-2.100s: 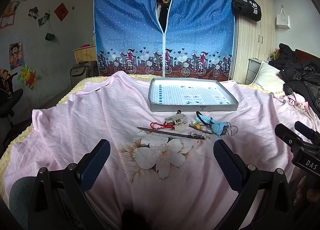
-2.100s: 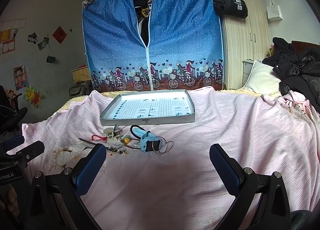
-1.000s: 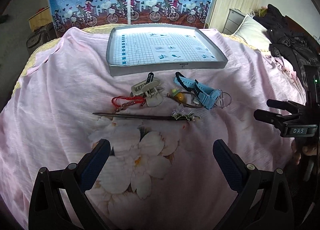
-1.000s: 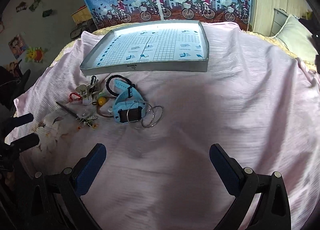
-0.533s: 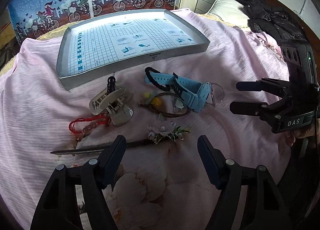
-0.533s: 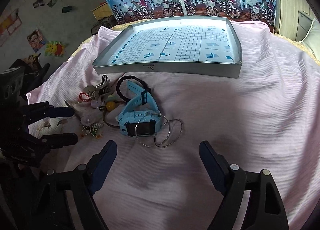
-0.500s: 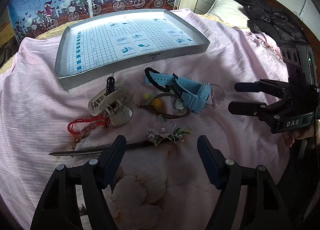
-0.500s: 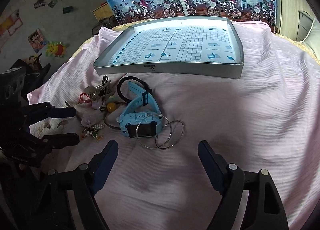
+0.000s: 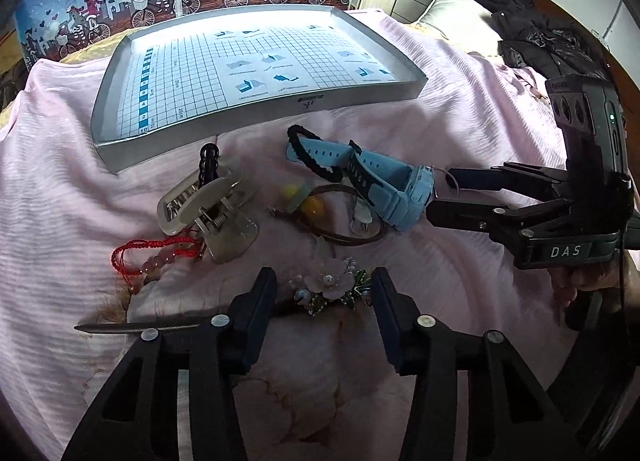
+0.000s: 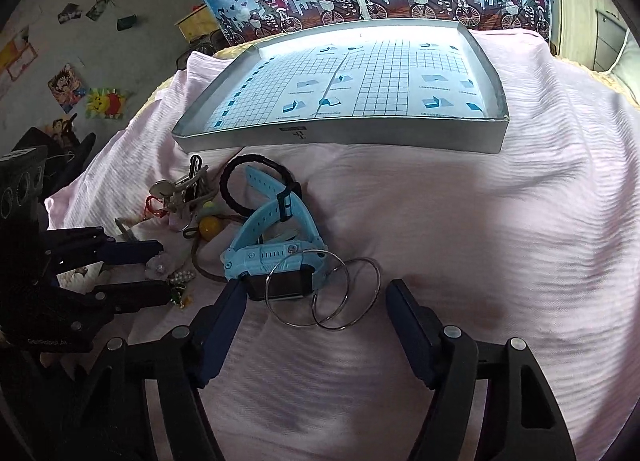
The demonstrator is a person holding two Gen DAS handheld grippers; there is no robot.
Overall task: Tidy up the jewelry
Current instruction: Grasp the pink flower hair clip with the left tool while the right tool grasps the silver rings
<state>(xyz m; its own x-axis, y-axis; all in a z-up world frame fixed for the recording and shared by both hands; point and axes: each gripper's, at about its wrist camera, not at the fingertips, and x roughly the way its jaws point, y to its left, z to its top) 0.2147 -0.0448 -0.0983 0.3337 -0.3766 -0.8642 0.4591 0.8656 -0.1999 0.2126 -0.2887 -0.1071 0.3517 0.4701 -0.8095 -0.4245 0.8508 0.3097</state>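
Left hand-held gripper (image 9: 324, 285) spread apart around the flower hairpin (image 9: 330, 287), right hand-held gripper (image 10: 316, 297) apart astride rings (image 10: 324, 293) beside the watch (image 10: 276, 257), on the bed (image 10: 480, 221)

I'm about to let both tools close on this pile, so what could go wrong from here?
The right tool brackets both the thin metal rings and the blue watch; closing may catch the watch or push the rings flat into the pink sheet. The left tool straddles the flower hairpin; squeezing its ornament rather than its dark stick could bend it.
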